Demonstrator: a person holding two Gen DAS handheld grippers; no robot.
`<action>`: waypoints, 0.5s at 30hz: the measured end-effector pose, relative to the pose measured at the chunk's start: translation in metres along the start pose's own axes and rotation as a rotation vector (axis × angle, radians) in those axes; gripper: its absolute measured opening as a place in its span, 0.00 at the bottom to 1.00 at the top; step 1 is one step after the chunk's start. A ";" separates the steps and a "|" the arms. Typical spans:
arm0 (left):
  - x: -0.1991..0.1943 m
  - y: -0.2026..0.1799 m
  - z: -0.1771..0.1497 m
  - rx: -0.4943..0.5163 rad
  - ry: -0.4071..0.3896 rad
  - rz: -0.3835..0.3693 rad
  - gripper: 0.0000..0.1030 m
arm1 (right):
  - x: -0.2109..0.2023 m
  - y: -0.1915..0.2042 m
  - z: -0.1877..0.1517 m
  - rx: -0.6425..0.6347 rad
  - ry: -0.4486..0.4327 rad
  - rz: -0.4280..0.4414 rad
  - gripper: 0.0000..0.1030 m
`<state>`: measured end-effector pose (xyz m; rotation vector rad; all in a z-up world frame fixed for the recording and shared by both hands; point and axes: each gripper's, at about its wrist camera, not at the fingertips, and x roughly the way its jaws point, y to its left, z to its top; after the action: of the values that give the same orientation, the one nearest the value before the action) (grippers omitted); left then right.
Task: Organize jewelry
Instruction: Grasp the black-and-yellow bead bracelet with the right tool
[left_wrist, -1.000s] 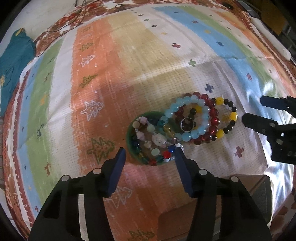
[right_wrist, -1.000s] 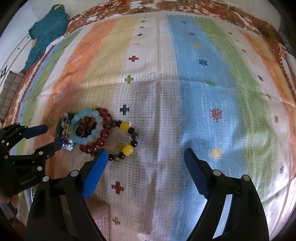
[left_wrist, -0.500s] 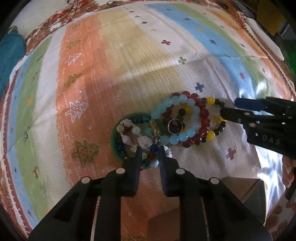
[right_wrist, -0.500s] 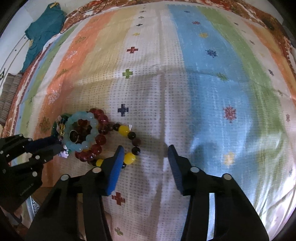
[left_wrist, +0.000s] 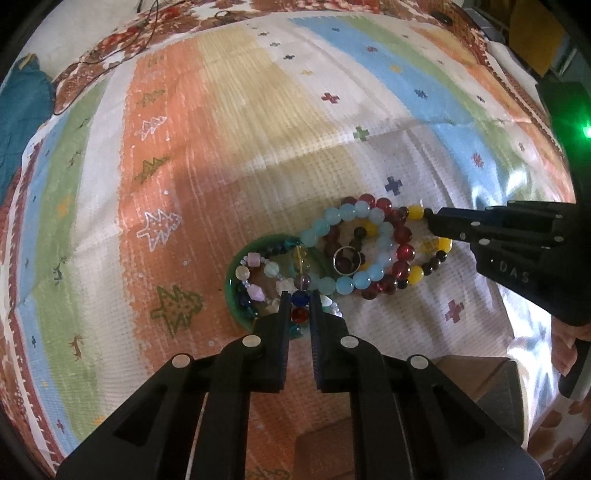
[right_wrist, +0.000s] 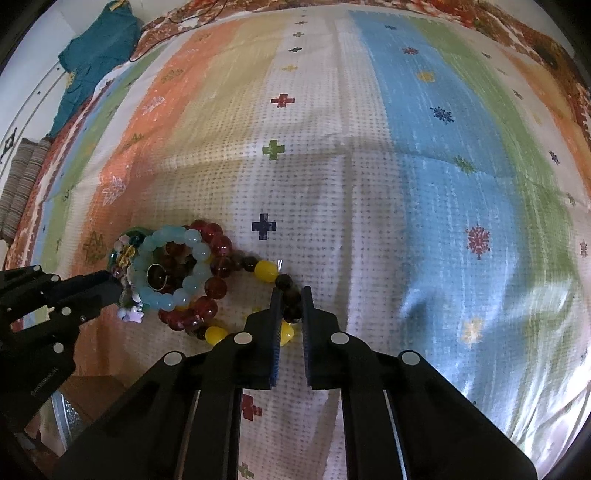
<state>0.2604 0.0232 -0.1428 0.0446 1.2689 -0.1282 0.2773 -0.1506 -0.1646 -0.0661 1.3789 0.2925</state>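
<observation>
A heap of bead bracelets lies on a striped cloth. A green bangle (left_wrist: 236, 266) rings a multicolour bead bracelet (left_wrist: 255, 291). Beside it lie a pale blue bracelet (left_wrist: 354, 214), a dark red one (left_wrist: 404, 251), a yellow-and-black one (left_wrist: 415, 275) and a small metal ring (left_wrist: 346, 260). My left gripper (left_wrist: 300, 300) is shut on the multicolour bracelet's blue and red beads. My right gripper (right_wrist: 291, 295) is shut on dark beads of the yellow-and-black bracelet (right_wrist: 266, 271). The right gripper also shows in the left wrist view (left_wrist: 436, 221).
The striped cloth (right_wrist: 424, 147) covers the whole surface. A teal garment (right_wrist: 92, 51) lies at the far left. A brown box (left_wrist: 472, 380) sits near me, below the grippers. A striped cushion (right_wrist: 18, 184) is at the left edge.
Both grippers moved in onto the heap and closed: the left onto the multicolour bracelet, the right onto the yellow-and-black one. Both were wide open a second ago.
</observation>
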 end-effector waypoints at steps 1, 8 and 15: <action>-0.001 0.001 0.000 -0.002 -0.002 0.000 0.09 | -0.001 0.000 0.000 -0.002 -0.003 -0.002 0.10; -0.015 0.010 0.003 -0.027 -0.034 0.000 0.09 | -0.014 0.002 0.001 -0.011 -0.033 -0.005 0.10; -0.029 0.020 0.006 -0.058 -0.062 -0.010 0.09 | -0.028 0.009 0.000 -0.040 -0.064 -0.041 0.10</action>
<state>0.2605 0.0445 -0.1139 -0.0158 1.2106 -0.1010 0.2703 -0.1466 -0.1368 -0.1172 1.3070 0.2859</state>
